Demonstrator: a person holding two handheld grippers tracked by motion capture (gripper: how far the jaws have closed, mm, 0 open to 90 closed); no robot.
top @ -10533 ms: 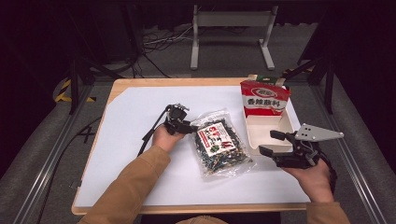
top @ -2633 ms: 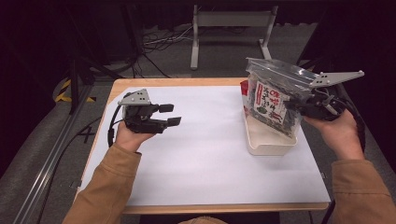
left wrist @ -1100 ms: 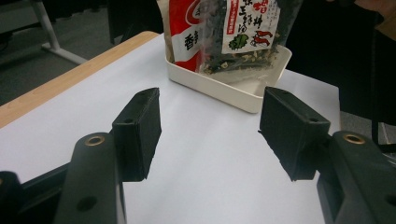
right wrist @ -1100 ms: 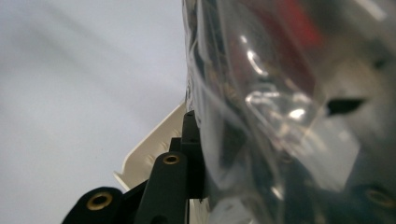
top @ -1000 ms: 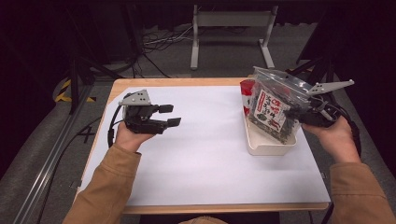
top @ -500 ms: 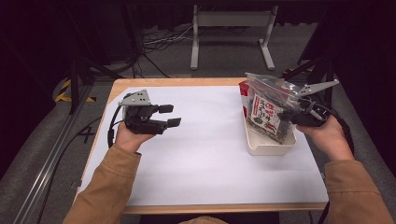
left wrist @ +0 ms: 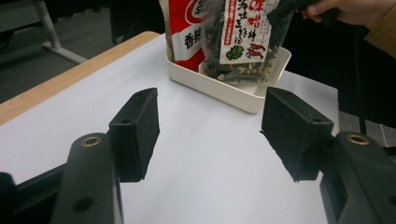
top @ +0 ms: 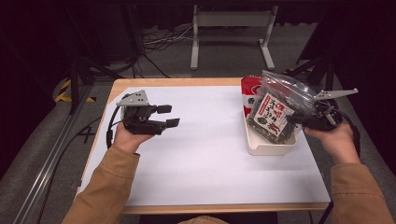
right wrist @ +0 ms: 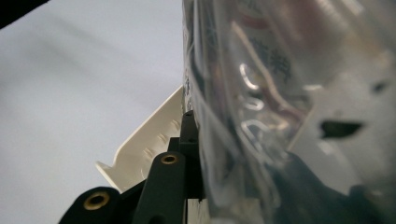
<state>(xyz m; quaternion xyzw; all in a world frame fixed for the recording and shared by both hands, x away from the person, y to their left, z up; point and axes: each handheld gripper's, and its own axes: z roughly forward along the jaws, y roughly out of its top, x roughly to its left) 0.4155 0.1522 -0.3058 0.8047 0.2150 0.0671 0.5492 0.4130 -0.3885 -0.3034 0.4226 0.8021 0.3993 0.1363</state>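
Note:
A clear bag of dark seaweed snack with a red-and-white label (top: 273, 112) stands tilted in the white tray (top: 271, 148) at the table's right, its bottom resting inside. My right gripper (top: 292, 119) is shut on the bag's right side. In the right gripper view the bag (right wrist: 261, 93) is pressed against one black jaw and hides the other, with the tray's rim (right wrist: 149, 140) below. My left gripper (top: 169, 115) is held over the table's left side, open with nothing between its jaws (left wrist: 210, 133). It faces the bag (left wrist: 243, 32) and the tray (left wrist: 224, 91).
A red snack packet (top: 250, 91) stands upright at the tray's far end, just behind the bag, also in the left gripper view (left wrist: 187, 32). A white sheet (top: 210, 158) covers the wooden table. A metal stand (top: 231, 28) and cables lie on the floor beyond.
My right gripper has come down with the bag, from above the tray until its bottom sits in the tray. The left gripper has not moved.

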